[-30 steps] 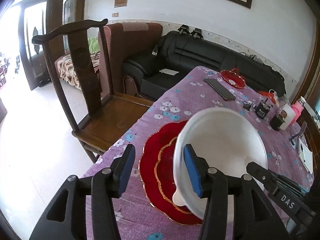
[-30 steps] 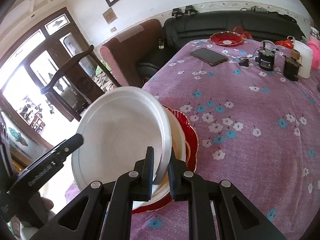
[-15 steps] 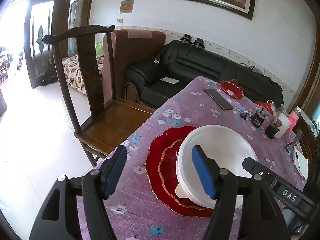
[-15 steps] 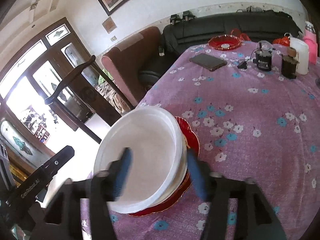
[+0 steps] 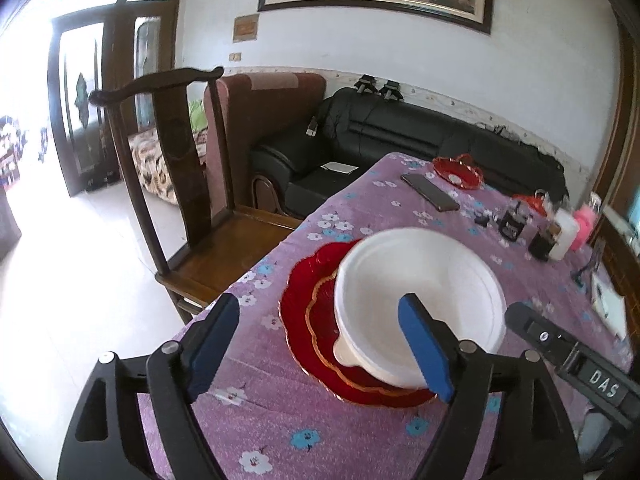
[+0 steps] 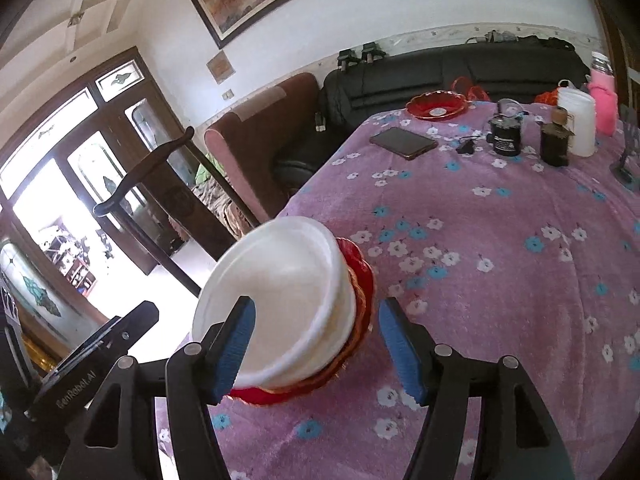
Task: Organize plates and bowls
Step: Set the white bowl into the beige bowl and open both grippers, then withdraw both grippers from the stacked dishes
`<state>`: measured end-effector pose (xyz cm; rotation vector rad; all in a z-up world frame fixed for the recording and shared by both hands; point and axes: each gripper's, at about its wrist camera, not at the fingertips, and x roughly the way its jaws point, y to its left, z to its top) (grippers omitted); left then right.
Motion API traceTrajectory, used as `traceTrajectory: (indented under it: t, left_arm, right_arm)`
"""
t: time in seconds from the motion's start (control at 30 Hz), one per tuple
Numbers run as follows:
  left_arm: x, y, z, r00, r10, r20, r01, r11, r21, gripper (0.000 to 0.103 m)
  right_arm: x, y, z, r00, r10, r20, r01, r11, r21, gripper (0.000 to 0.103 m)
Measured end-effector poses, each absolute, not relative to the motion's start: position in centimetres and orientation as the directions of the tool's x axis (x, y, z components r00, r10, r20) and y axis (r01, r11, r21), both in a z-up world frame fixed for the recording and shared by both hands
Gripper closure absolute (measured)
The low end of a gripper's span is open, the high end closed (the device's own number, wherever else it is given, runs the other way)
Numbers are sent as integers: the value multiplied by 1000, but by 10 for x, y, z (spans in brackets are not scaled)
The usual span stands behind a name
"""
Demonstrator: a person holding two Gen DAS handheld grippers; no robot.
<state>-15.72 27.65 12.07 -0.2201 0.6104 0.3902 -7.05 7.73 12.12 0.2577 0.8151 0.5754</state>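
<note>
A white bowl [image 5: 420,292] rests on a stack of two red gold-rimmed plates [image 5: 304,312] near the table's near-left corner. In the right wrist view the white bowl [image 6: 280,280] looks nested in a second white one, with the red plates [image 6: 362,280] showing under it. My left gripper [image 5: 320,344] hangs just short of the plates; its jaws are opening and touch nothing. My right gripper [image 6: 318,348] stands open in front of the bowl, pads clear of the rim. Each gripper's body shows at the edge of the other's view.
A dark wooden chair [image 5: 192,184] stands at the table's left edge, a black sofa [image 5: 400,136] behind it. Farther along the purple floral tablecloth [image 6: 500,240] lie a phone [image 6: 402,142], a small red dish [image 6: 436,106], dark jars [image 6: 506,136], a white container [image 6: 578,122] and a pink bottle [image 6: 604,104].
The right gripper let go of the white bowl's rim and opened. The tilted bowl dropped level onto the stack. The left jaws spread wider, and both grippers pulled back from the dishes.
</note>
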Motion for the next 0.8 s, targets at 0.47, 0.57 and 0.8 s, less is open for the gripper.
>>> traceTrajectory:
  t: [0.47,0.57,0.8]
  left_arm:
    - [-172,222,108,745,346,-571,-364,927,88,7]
    - [-174,215,105,744,325,-584,-345,935,81,7]
    - [-179,189,102,750,272,-602,-283,956,79,7]
  right_arm:
    - [-125,36,122,647,517,-561,-341,854,393,26]
    - [-133,32,120,658,503,-560,-336,862,379,25]
    - [-145,15,117,669,499,-551,-316,862,397,24]
